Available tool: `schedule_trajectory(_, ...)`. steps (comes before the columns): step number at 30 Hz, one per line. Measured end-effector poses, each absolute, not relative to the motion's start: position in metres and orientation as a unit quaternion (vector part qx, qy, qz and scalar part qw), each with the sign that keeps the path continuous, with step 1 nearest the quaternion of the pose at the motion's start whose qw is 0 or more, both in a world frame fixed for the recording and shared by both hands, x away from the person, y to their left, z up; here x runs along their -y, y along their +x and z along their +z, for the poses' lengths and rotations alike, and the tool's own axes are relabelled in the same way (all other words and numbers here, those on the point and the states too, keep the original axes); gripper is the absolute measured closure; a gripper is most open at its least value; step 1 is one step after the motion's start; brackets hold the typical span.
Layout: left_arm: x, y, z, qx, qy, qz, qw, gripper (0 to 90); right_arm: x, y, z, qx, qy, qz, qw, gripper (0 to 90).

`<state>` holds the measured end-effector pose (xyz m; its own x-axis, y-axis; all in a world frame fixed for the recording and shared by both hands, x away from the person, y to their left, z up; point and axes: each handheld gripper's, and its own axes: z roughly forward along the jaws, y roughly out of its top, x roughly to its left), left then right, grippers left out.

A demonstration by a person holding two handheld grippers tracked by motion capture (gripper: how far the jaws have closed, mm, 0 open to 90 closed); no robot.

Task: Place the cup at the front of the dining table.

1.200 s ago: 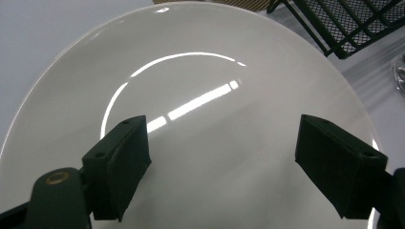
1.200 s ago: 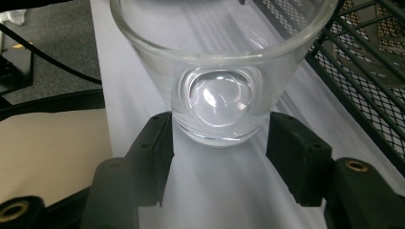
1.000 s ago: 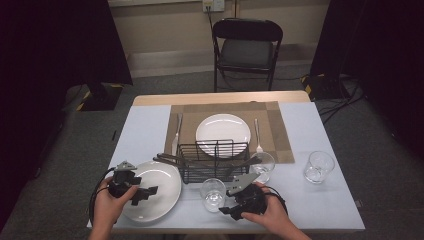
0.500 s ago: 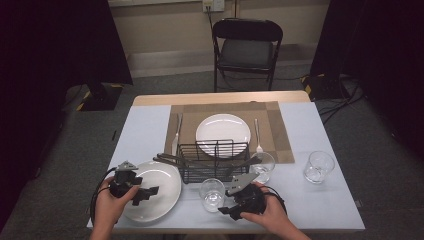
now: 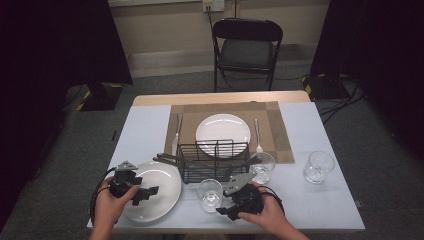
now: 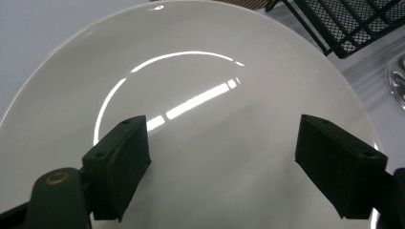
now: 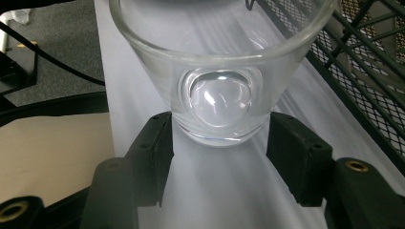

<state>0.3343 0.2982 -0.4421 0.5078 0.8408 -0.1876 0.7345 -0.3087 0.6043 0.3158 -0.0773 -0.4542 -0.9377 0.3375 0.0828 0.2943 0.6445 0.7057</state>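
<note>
High view overhead, facing forward; tongs cameras close, table-level.

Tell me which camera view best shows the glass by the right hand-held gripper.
The right gripper view: the glass sits close up, its base between the open jaws of the right hand-held gripper, a narrow gap each side. The high view shows it small, left of that gripper. The left gripper view shows the white plate.

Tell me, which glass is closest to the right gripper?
The glass in front of the wire rack, right beside the right gripper. The other two stand farther right.
</note>
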Motion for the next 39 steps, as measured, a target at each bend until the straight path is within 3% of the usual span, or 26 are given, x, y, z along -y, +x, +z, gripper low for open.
schedule_trajectory(39,-0.3,0.333,-0.44,-0.493,0.799,0.083,0.333,18.8,0.062,0.315,-0.456,-0.907,0.168,0.384,0.025,41.2)
